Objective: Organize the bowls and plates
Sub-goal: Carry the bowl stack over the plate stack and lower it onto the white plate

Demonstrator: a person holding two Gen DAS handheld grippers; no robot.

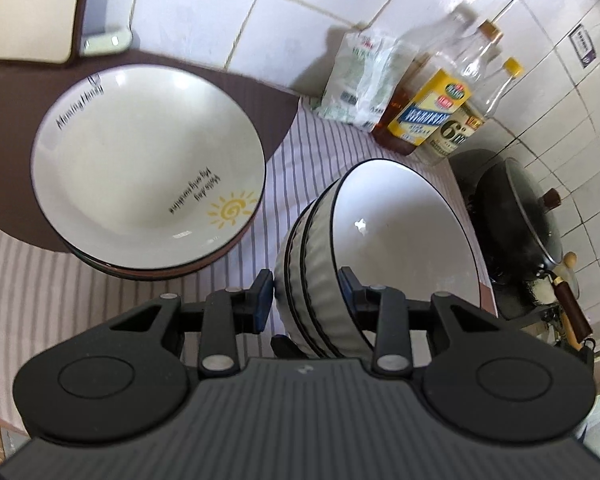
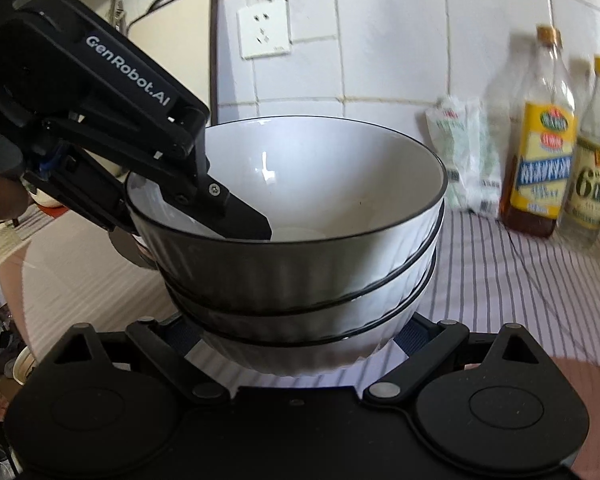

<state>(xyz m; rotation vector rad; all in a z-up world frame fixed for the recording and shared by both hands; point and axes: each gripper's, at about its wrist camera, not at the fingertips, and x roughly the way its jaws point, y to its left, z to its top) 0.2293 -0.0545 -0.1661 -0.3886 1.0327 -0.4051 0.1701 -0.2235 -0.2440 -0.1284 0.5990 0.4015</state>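
A stack of three ribbed grey-white bowls (image 1: 324, 280) with dark rims sits tilted on the striped cloth. My left gripper (image 1: 306, 280) is shut on the stack's rim, one finger inside the top bowl and one outside. In the right wrist view the same stack (image 2: 300, 264) fills the centre, with the left gripper (image 2: 204, 208) clamped on its left rim. My right gripper (image 2: 300, 332) is open with its fingers on either side of the stack's base. A white plate (image 1: 148, 168) with a yellow sun print lies on other plates at the left.
Oil and vinegar bottles (image 1: 432, 112) and a white packet (image 1: 356, 80) stand by the tiled wall. They also show in the right wrist view (image 2: 540, 152). A black wok (image 1: 520, 216) sits on the stove to the right. A brown mat (image 1: 4, 96) lies under the plates.
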